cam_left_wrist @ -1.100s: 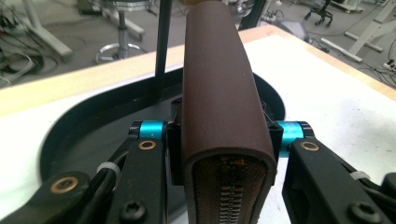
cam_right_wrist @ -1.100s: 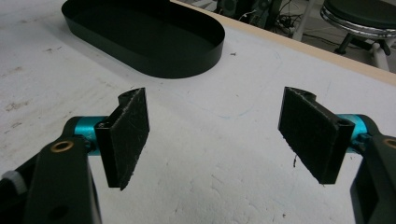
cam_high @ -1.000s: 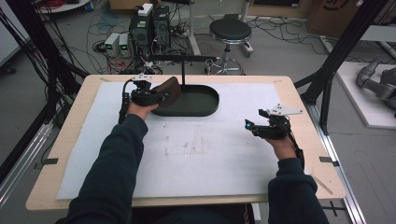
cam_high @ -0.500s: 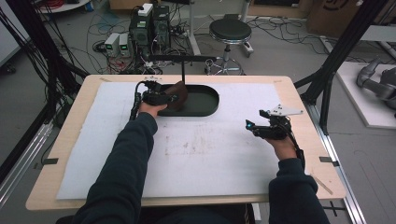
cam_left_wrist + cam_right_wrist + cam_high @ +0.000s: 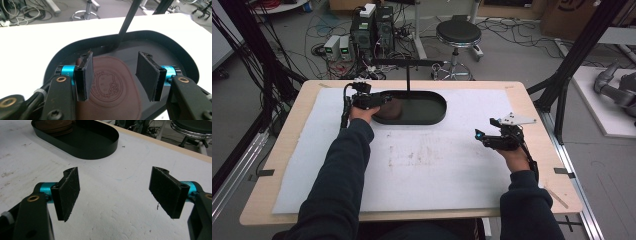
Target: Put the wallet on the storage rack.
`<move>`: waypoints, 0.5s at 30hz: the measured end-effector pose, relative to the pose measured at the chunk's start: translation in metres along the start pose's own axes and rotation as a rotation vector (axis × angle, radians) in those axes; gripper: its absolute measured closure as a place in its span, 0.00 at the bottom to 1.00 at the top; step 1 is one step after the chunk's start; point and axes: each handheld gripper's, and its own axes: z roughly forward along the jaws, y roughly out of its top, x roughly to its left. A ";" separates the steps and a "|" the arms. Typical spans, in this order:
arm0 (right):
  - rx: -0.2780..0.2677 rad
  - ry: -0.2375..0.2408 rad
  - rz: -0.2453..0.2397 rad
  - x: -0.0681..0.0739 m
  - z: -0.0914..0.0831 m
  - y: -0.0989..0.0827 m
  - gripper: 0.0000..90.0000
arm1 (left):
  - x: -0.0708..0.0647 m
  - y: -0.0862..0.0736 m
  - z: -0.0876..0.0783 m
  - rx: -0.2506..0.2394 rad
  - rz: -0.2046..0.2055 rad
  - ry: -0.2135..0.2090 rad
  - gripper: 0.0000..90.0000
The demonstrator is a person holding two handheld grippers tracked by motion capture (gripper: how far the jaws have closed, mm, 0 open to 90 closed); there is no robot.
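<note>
Brown leather pad [image 5: 112, 87] is seen lying flat in the left end of the black oval tray [image 5: 432, 117]. Left tool [image 5: 117, 75] is held over it, jaws just opened, pad released. Right tool [image 5: 117, 192] is held apart above the desk [image 5: 532, 95], nothing gripped.

A tray [image 5: 432, 118] sits at upper centre of the high view, on a sheet [image 5: 427, 165] covering the counter [image 5: 537, 100]. A pad [image 5: 389, 107] lies in the tray's left end. The left tool [image 5: 379, 99] hangs over it; the right tool [image 5: 484, 138] is well apart at right. A stool [image 5: 458, 34] stands behind.
</note>
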 end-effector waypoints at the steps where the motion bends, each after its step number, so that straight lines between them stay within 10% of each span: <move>1: 0.000 0.000 0.000 0.000 0.000 0.000 0.28 | 0.000 0.000 0.000 0.000 0.000 0.000 0.53; 15: 0.018 -0.027 -0.036 0.005 0.005 0.001 0.23 | -0.018 -0.041 -0.081 -0.122 0.116 0.013 0.21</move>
